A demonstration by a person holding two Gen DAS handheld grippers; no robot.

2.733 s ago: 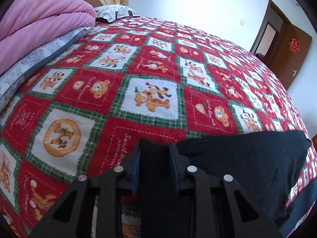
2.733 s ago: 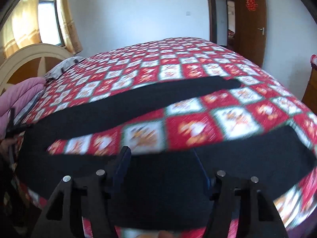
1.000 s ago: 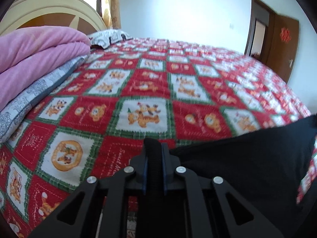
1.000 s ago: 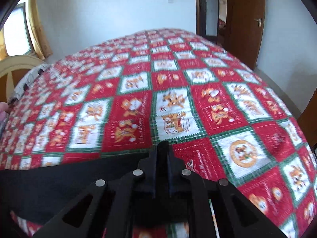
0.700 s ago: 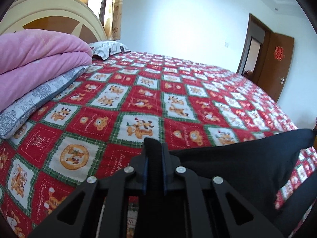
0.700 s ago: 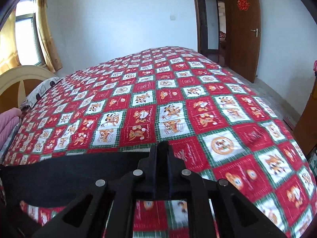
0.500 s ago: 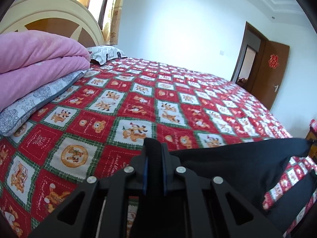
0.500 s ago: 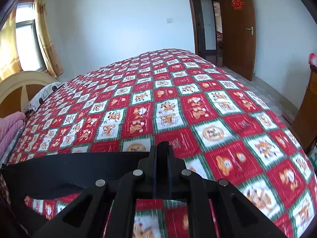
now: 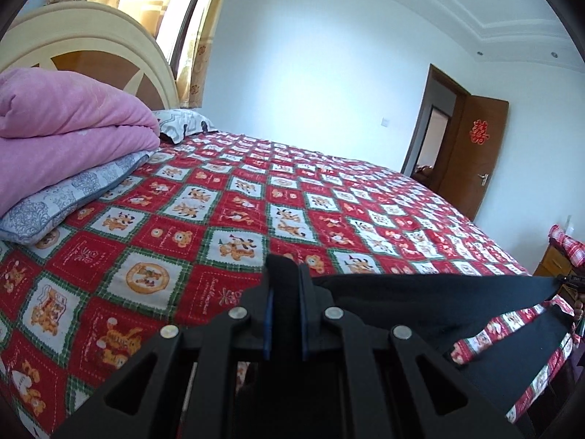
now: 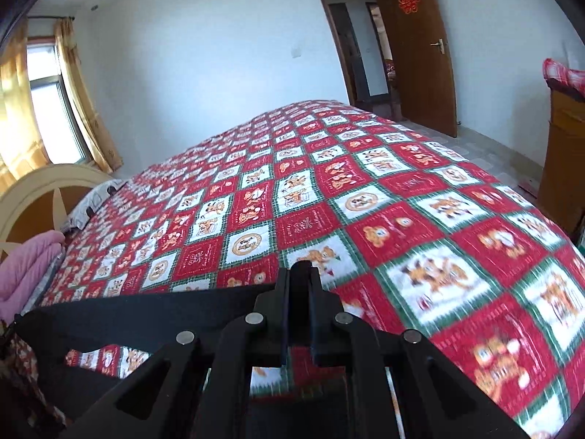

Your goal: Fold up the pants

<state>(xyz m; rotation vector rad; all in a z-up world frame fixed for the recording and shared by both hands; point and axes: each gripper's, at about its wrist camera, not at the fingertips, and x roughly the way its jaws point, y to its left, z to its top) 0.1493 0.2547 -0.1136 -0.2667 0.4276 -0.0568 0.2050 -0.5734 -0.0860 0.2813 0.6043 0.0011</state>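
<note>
The black pants (image 9: pixel 431 303) hung stretched between the two grippers, lifted above the near edge of the bed. The left gripper (image 9: pixel 284 274) had its fingers pressed together on one end of the cloth, a fold of black fabric standing up between the pads. The right gripper (image 10: pixel 299 281) pinched the other end in the same way, its fingers closed tight on the dark cloth.

The left wrist view showed the fabric running off to the right as a taut upper band with a second band sagging below it, a strip of bedspread visible through the gap; at its far right end the other gripper was only a small dark shape at the picture's edge. The right wrist view showed the same span running off to the left, again with a gap in it. Only the left view gave a close look at the folded pink quilt (image 9: pixel 69 128) lying on a grey patterned pillow (image 9: pixel 73 194); the right view caught just a pink corner.

Beneath lay a red, white and green cartoon-patterned bedspread (image 9: pixel 234 201), covering the whole bed. A cream and wood headboard (image 9: pixel 91 55) stood by a curtained window (image 10: pixel 47 95). White walls enclosed the room, and a brown door (image 10: pixel 416 47) with a red ornament stood open.
</note>
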